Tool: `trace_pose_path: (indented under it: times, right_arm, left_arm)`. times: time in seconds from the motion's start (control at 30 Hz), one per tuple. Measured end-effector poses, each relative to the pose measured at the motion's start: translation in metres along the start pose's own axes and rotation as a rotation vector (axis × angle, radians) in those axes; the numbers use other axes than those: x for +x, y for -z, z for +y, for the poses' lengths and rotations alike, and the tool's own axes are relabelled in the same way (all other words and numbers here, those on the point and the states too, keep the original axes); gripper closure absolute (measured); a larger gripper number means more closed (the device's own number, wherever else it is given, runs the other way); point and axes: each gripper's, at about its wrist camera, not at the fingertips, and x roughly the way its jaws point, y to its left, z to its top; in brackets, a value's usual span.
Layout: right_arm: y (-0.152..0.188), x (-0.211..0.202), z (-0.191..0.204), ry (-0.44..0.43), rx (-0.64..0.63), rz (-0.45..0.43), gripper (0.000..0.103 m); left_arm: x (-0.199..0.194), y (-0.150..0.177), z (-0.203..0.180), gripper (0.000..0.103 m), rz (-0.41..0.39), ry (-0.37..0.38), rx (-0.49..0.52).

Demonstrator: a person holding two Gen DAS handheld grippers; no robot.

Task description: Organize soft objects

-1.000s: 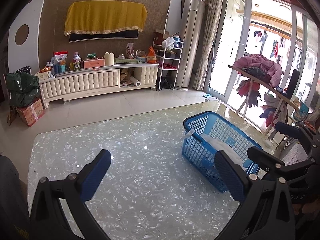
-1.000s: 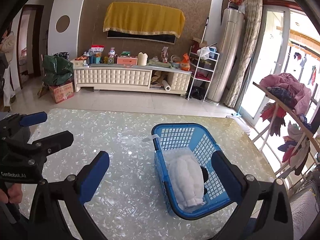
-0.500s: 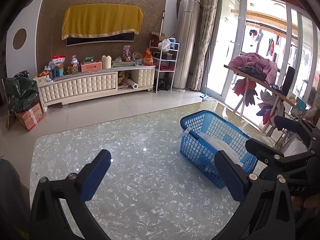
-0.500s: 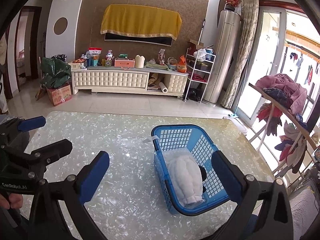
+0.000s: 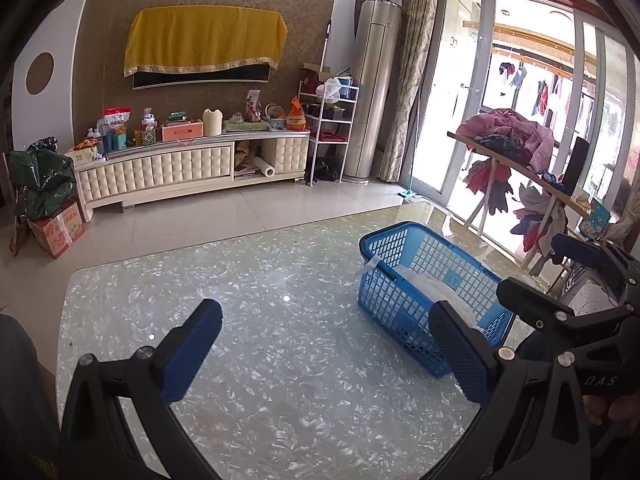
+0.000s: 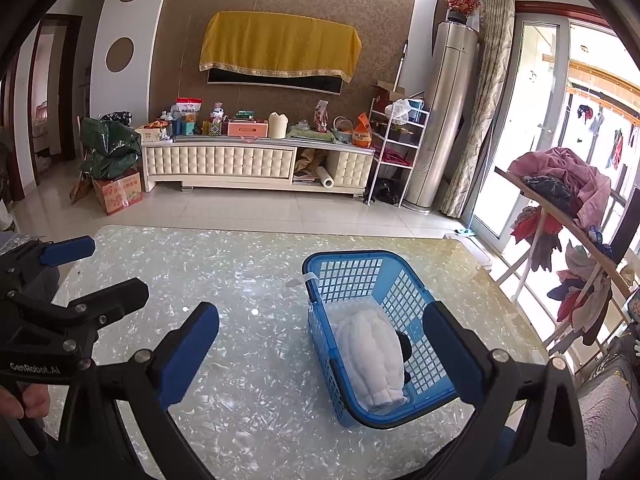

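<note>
- Risk of tipping or sliding the blue basket on the glossy desk if a jaw catches the rim on a downward reach; light plastic on a smooth top, likely to skate.
- Risk of snagging a blue pad in the basket's open lattice wall when reaching in from the side rather than from above.
- Risk of a shallow pinch on the white padded item: soft, puffy fabric, apt to slip out or drag the dark object tucked beside it.
- Located inside the basket, lying along its floor, toward the near end; no other soft items visible on the desk.
- Left gripper: jaws spread wide, holding nothing, hovering above bare desk to the left of the basket.
- Right gripper: jaws likewise released and empty, hanging above the basket's near-left side, angled down toward the padded item.
- Both held clear of the desk, well apart from each other.
</note>
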Motion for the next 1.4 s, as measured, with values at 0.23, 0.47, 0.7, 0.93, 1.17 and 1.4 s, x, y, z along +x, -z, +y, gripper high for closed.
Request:
trace_pose_path:
  times: [0.23, 0.47, 0.7, 0.93, 1.17, 1.4]
  right_arm:
    - [-0.0004, 0.0002, 0.0019, -0.002, 0.0, 0.002, 0.001]
    - [-0.0013, 0.0005, 0.0021, 0.004, 0.002, 0.004, 0.001]
    - [-0.001, -0.0006, 0.0029, 0.004, 0.003, 0.006, 0.001]
    - [-0.0015, -0.0014, 0.0042, 0.005, 0.002, 0.005, 0.001]
    - [-0.002, -0.0029, 0.0048, 0.004, 0.001, 0.006, 0.001]
    - [-0.0016, -0.0022, 0.0046, 0.002, 0.003, 0.011, 0.001]
  left_arm:
    - [-0.0032, 0.0019, -0.0002, 0.0, -0.012, -0.01, 0.007]
    - [-0.004, 0.002, 0.0011, 0.0, -0.009, -0.008, 0.005]
    - [-0.0048, 0.0007, 0.0009, 0.0, -0.005, -0.013, 0.008]
    - [-0.0048, 0.0007, 0.0019, 0.0, 0.003, -0.01, 0.008]
    - [-0.0039, 0.0015, 0.0015, 0.0, 0.008, -0.012, 0.01]
    - [-0.0042, 0.0024, 0.0004, 0.0, 0.008, -0.014, 0.014]
